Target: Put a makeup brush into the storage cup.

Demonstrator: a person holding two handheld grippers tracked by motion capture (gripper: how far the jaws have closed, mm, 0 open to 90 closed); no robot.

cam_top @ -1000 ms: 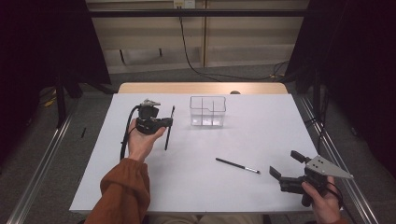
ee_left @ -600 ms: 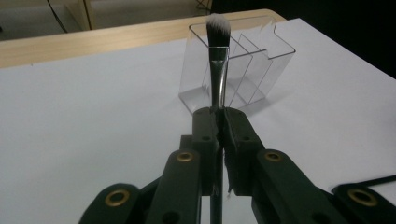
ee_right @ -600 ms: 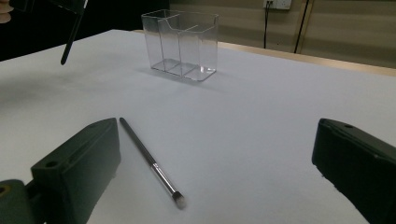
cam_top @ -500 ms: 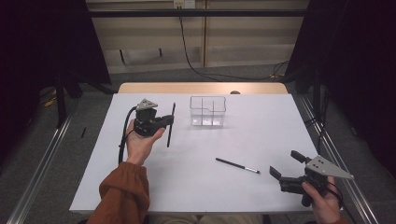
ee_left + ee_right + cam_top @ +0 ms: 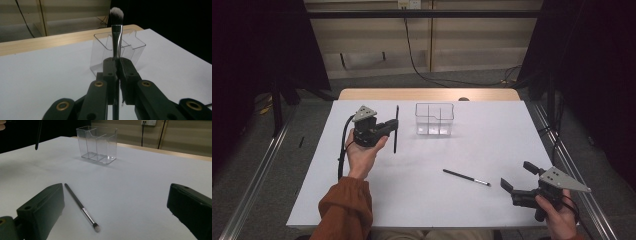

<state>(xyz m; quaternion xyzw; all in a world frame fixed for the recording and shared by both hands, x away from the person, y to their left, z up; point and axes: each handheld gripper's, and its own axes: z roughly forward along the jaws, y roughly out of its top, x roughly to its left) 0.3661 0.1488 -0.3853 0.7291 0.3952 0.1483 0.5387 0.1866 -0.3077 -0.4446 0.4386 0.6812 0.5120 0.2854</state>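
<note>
In the high view, the left gripper [image 5: 393, 127] sits left of the middle of the frame, held up in a hand [image 5: 362, 152] with an orange-brown sleeve [image 5: 344, 210]. Its two black jaws are squeezed tight on a long black makeup brush with a white fluffy tip [image 5: 396, 129]. The brush stands almost straight up and down, lifted above the white table [image 5: 422, 200]. In the left gripper view, the brush [image 5: 116, 30] rises from between the closed jaws in the middle of the frame, with its white tip at the top.

Just to the right of the brush in the high view stands a clear plastic box with dividers inside [image 5: 435, 120], near the upper middle of the frame. The brush is beside the box and not in it. In the left gripper view the box [image 5: 132, 47] shows right behind the brush.

A second thin black brush with a silver band and small tip [image 5: 466, 177] lies flat on the table, lower and right of the middle in the high view. The right gripper [image 5: 518, 177] is at the lower right of the frame, held in a hand [image 5: 557, 217]. Its jaws are spread wide apart and grip nothing. In the right gripper view, the thin brush [image 5: 81, 206] lies between the jaws, closer to the left one, not touching either.
</note>
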